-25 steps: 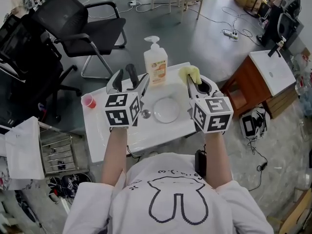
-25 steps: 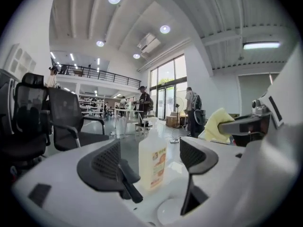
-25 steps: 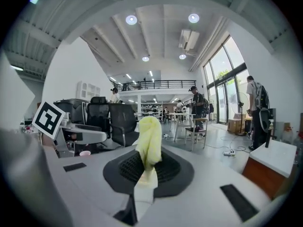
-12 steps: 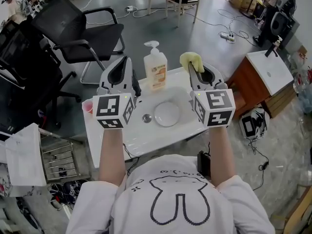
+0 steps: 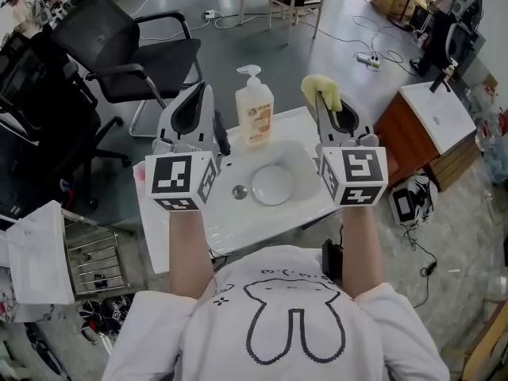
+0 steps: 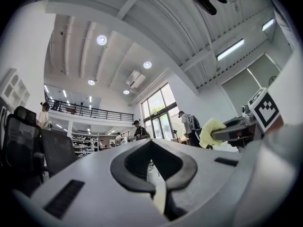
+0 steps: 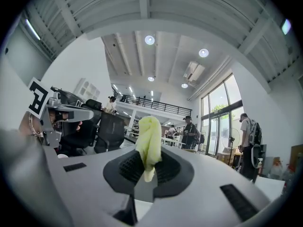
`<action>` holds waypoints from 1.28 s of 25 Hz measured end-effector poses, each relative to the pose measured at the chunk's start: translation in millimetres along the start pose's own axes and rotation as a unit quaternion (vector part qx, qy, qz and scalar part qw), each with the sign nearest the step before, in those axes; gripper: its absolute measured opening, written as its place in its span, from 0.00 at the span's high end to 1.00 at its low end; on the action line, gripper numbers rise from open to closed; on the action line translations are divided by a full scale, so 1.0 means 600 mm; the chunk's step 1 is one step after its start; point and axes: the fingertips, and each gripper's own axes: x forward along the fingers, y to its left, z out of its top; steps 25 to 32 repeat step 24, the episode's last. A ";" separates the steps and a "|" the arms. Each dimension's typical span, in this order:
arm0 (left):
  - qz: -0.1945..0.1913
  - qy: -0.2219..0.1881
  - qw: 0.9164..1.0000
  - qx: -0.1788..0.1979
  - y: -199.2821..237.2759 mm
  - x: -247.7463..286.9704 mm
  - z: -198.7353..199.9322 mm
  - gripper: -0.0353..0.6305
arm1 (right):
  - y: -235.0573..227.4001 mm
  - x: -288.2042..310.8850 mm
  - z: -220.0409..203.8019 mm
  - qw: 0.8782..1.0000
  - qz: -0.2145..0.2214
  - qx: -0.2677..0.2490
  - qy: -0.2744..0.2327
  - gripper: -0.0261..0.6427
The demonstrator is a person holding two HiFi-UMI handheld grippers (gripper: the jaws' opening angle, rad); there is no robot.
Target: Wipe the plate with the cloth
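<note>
- Yellow cloth (image 5: 321, 90) bunching upright, R gripper (image 5: 325, 108) clamping it; plate (image 5: 272, 184) lying in sink (image 5: 238, 227).
- L gripper (image 5: 204, 95) jaws just been closing, now together, empty; both grippers sitting higher vs earlier.

One plate (image 5: 272, 185), one cloth (image 5: 321, 88), one soap bottle (image 5: 254, 106). Grippers two: left gripper (image 5: 204, 90), right gripper (image 5: 322, 101). Black chairs (image 5: 135, 46), perhaps two.

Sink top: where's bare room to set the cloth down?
Bare: front strip of the sink top, between plate and the person. Crowded: back edge, with soap bottle and faucet; drain just left of the plate. Right gripper holds the cloth.
</note>
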 end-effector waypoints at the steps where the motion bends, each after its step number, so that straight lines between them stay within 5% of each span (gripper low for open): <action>1: -0.001 0.000 1.000 0.006 -0.001 0.000 0.001 0.93 | -0.002 -0.002 -0.002 1.000 -0.002 0.001 0.001 0.89; 32: 0.003 -0.004 0.999 0.050 0.025 -0.015 0.010 0.93 | -0.023 -0.019 0.011 1.000 -0.016 -0.005 -0.010 0.89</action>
